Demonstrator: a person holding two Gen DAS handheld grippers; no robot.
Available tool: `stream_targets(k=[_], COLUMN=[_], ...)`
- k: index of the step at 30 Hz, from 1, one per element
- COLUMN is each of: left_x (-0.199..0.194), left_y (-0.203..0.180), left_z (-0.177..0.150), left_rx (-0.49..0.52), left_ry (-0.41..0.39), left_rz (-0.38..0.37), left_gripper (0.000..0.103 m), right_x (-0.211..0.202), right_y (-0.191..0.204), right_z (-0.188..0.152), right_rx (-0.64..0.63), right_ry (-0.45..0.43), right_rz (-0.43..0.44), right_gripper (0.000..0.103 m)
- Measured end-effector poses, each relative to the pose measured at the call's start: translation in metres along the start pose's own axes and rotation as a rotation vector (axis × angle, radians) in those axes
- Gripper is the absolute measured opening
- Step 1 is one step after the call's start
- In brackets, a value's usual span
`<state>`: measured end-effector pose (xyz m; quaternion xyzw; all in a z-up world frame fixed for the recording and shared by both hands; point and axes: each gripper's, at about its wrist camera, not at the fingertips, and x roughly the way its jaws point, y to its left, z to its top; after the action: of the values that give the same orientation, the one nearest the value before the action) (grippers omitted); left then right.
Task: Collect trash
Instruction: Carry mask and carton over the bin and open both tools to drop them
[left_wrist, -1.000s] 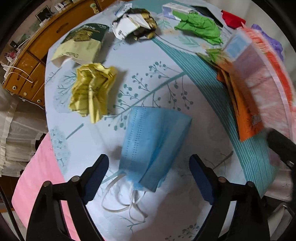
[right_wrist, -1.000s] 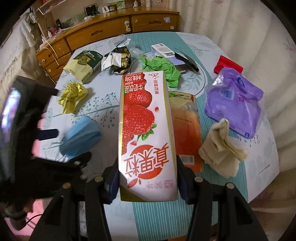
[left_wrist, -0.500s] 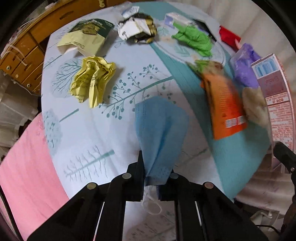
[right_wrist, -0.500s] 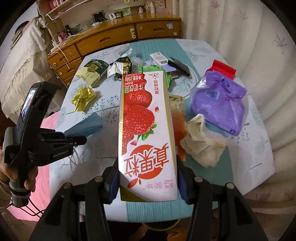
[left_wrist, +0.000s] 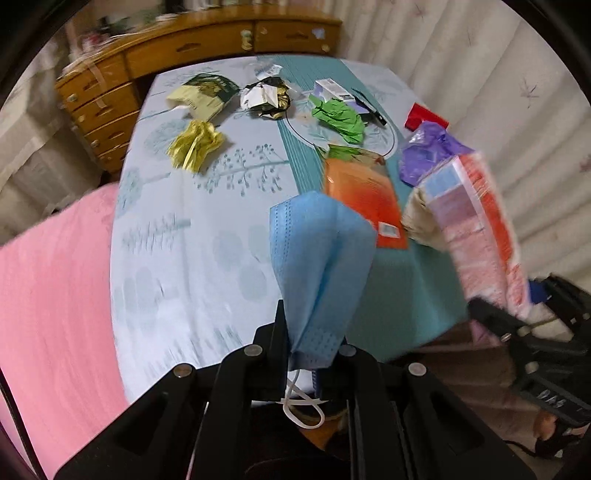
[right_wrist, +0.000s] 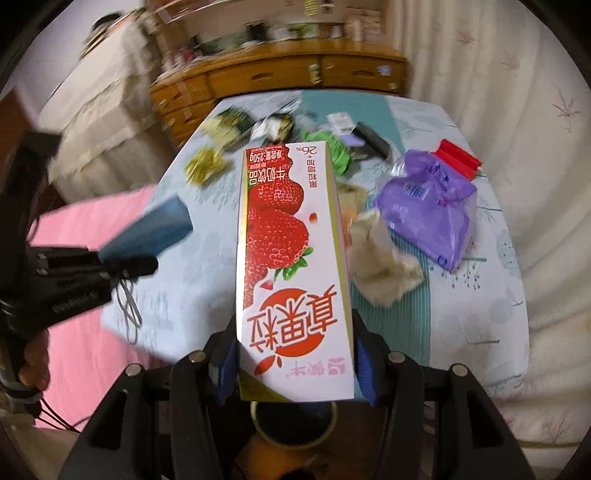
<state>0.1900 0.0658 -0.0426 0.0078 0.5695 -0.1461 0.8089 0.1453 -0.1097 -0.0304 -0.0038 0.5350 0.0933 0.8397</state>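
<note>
My left gripper (left_wrist: 312, 354) is shut on a blue face mask (left_wrist: 319, 266), held up off the table with its white ear loops hanging below. My right gripper (right_wrist: 295, 354) is shut on a strawberry milk carton (right_wrist: 291, 266), held in the air at the near edge of the table. The carton also shows in the left wrist view (left_wrist: 476, 229), and the mask in the right wrist view (right_wrist: 155, 229). Below the carton I see the round rim of a dark container (right_wrist: 293, 424).
On the table (left_wrist: 177, 236) lie a yellow crumpled paper (left_wrist: 195, 146), a green crumpled paper (left_wrist: 338, 118), an orange packet (left_wrist: 364, 195), a purple bag (right_wrist: 428, 206), a beige tissue wad (right_wrist: 380, 258), a red box (right_wrist: 458, 157) and more wrappers. A wooden dresser (left_wrist: 177, 55) stands behind.
My left gripper closed on the mask, lifted it off the table and pulled back. My right gripper pulled back with the carton, so the table looks farther away.
</note>
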Motion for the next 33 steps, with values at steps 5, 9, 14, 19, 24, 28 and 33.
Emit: stream_targets(k=[5, 9, 14, 19, 24, 28, 33], left_x=[-0.01, -0.007, -0.003, 0.036, 0.11, 0.188, 0.285], left_y=[-0.037, -0.061, -0.069, -0.071, -0.071, -0.064, -0.051], left_z=[-0.068, -0.123, -0.169, -0.203, -0.236, -0.264, -0.295], left_rx=[-0.122, -0.179, -0.179, -0.186, -0.136, -0.097, -0.1], left_ry=[-0.035, 0.012, 0.08, 0.166, 0.255, 0.297, 0.331], left_rz=[0.016, 0.056, 0.087, 0.089, 0.099, 0.085, 0.083], left_gripper=[0.007, 0.007, 0.007, 0.007, 0.008, 0.008, 0.008], right_x=[-0.006, 0.004, 0.028, 0.069, 0.125, 0.201, 0.293], right_y=[-0.018, -0.019, -0.014, -0.019, -0.024, -0.023, -0.029], right_z=[-0.054, -0.106, -0.158, -0.207, -0.257, -0.297, -0.334], right_rx=[-0.051, -0.09, -0.065, 0.067, 0.145, 0.187, 0.244], right_ry=[0.034, 0.128, 0.242, 0.369, 0.46, 0.501, 0.514], right_rz=[0.089, 0.144, 0.187, 0.187, 0.159, 0.118, 0.087], right_gripper=[0.052, 0.052, 0.052, 0.052, 0.053, 0.053, 0.053])
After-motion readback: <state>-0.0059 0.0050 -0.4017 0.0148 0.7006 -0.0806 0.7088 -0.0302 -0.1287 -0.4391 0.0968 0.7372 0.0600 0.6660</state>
